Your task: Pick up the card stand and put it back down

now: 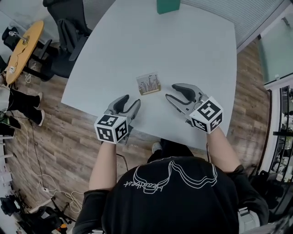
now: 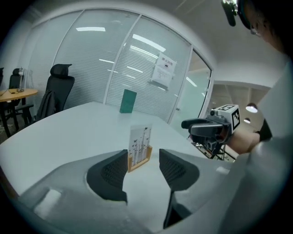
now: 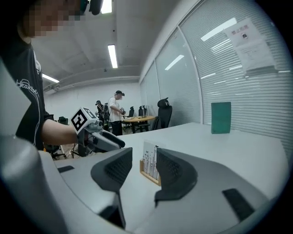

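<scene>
A small card stand [image 1: 149,83] stands upright on the white table [image 1: 192,45], close to the edge nearest the person. It has a little wooden base and holds a white card with dark marks on it. The left gripper [image 1: 130,100] is just beside it on one side and the right gripper [image 1: 172,91] is just beside it on the other side. Neither one touches it. Both grippers are above the table and point toward the stand. The left gripper's jaws are spread apart and nothing is in them. In the left gripper view the stand shows through the gap, but it sits farther out on the table. The right gripper's jaws are spread apart too, and they hold nothing. A green box [image 1: 168,5] stands at the far edge of the table. A black chair [image 1: 68,27] is next to the table, and a round wooden table [image 1: 20,50] is off to the side on the wood floor [image 1: 59,132].
</scene>
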The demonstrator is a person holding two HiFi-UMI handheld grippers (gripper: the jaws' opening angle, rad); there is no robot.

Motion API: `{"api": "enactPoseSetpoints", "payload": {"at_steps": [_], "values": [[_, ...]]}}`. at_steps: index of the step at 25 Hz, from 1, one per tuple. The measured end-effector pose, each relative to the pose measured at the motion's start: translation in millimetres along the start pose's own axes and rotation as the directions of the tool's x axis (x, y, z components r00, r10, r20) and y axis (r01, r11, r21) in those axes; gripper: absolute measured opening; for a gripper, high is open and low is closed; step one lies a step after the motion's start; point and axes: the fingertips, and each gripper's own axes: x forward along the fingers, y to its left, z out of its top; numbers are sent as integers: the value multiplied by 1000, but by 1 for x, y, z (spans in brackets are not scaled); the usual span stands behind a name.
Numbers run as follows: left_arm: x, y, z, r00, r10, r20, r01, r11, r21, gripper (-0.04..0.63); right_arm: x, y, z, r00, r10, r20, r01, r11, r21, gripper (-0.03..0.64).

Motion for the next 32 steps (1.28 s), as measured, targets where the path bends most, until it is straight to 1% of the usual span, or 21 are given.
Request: {"api": "enactPoseSetpoints", "payload": {"at_steps": [3,5,6,9,11,13,15,16,19,23,27,32], "values": [[-25,-39,24,993,-66,96,67,998,-6,216,-29,30,19,998,34,56,-35,999,16,140],[-43,-64,39,981,-111,161,116,993,-24,215,-45,50,29,994,67,87,-70,997,27,124],[-51,-76,45,974,-130,186,139,990,-34,213,-53,57,33,991,80,103,-84,996,33,100],[-71,-111,55,954,-183,237,201,978,-52,193,-76,75,43,981,109,164,-120,991,62,10],[-84,-135,58,943,-215,255,235,971,-49,150,-90,88,52,970,141,199,-157,986,64,8],[-94,-157,59,937,-234,260,254,966,-45,125,-107,105,61,957,188,221,-199,980,30,8],[-104,-177,61,931,-240,276,263,964,-48,102,-126,119,68,946,226,232,-231,973,-4,8],[-109,-187,63,927,-239,288,264,963,-50,76,-135,123,70,942,240,236,-245,969,-5,8],[-123,-213,68,920,-215,327,239,970,-36,24,-157,130,73,935,257,242,-272,962,30,8],[-134,-238,74,914,-203,351,214,977,6,14,-175,137,75,929,275,246,-296,954,50,6],[-138,-256,73,918,-198,342,190,980,57,14,-187,145,75,923,286,255,-311,949,60,6],[-144,-268,76,910,-194,367,187,981,55,14,-197,148,74,923,284,259,-306,950,52,6]]}}
